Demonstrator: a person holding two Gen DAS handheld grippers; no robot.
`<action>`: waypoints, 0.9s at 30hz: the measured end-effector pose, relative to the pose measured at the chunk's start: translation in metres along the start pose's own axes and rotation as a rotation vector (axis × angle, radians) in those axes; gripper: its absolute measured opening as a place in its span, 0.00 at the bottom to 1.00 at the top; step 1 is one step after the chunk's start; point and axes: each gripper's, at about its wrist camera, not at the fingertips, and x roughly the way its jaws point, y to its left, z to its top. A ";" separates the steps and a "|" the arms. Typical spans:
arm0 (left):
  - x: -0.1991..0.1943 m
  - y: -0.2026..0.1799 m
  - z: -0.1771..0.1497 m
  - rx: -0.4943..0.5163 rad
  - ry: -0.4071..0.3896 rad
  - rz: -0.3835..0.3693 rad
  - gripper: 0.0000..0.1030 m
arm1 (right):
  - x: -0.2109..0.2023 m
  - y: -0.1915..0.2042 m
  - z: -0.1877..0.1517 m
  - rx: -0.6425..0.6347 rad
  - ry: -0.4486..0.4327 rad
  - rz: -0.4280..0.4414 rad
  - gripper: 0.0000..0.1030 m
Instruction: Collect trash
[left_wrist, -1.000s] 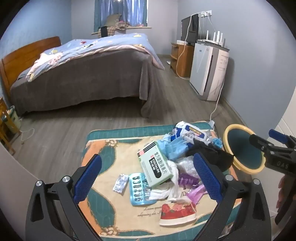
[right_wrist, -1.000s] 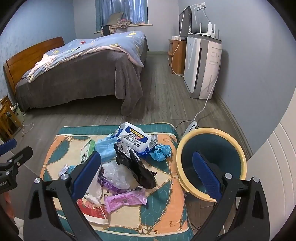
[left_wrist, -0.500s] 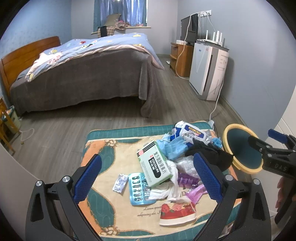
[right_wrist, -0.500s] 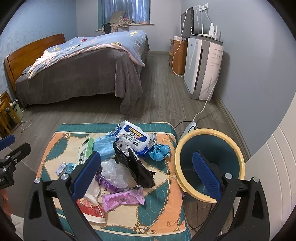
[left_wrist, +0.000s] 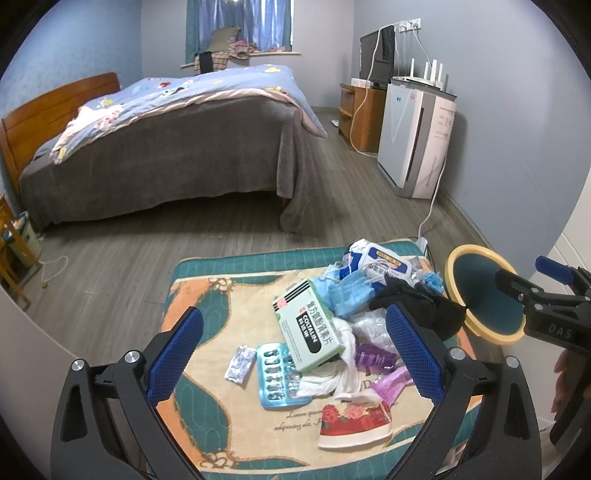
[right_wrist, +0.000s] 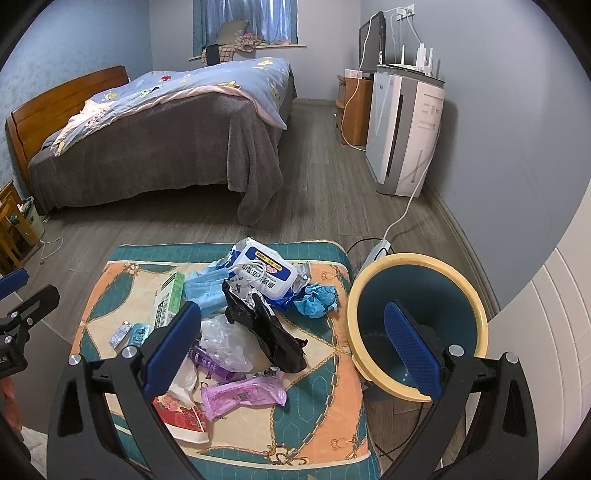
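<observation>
A heap of trash lies on a patterned mat (left_wrist: 207, 295): a green medicine box (left_wrist: 308, 325), a blister pack (left_wrist: 275, 374), blue face masks (right_wrist: 205, 290), a wet-wipes pack (right_wrist: 266, 273), a black bag (right_wrist: 273, 332), a purple wrapper (right_wrist: 243, 393) and a red packet (left_wrist: 352, 415). A teal bin with a yellow rim (right_wrist: 417, 325) stands right of the mat. My left gripper (left_wrist: 295, 354) hangs open above the box and blister pack. Over the mat's right edge and the bin, my right gripper (right_wrist: 291, 347) is open and holds nothing.
A bed (left_wrist: 166, 147) with a grey cover fills the far left. An air purifier (right_wrist: 402, 136) and a wooden cabinet (right_wrist: 351, 107) stand along the right wall. A white cable and power strip (right_wrist: 376, 253) lie behind the bin. Bare wood floor separates mat and bed.
Both grippers have drifted slightly; the right wrist view has shifted so the mat and bin sit a little lower and nearer. Nothing was grasped.
</observation>
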 end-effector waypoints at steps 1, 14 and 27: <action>0.000 0.000 0.000 0.001 0.001 0.000 0.95 | 0.000 0.000 0.000 0.002 0.002 -0.001 0.95; 0.000 -0.001 0.000 0.001 0.001 0.001 0.95 | 0.001 -0.002 -0.001 0.005 0.001 -0.003 0.95; 0.001 -0.001 0.000 0.001 0.002 0.002 0.95 | 0.001 -0.005 -0.002 0.007 0.004 -0.005 0.95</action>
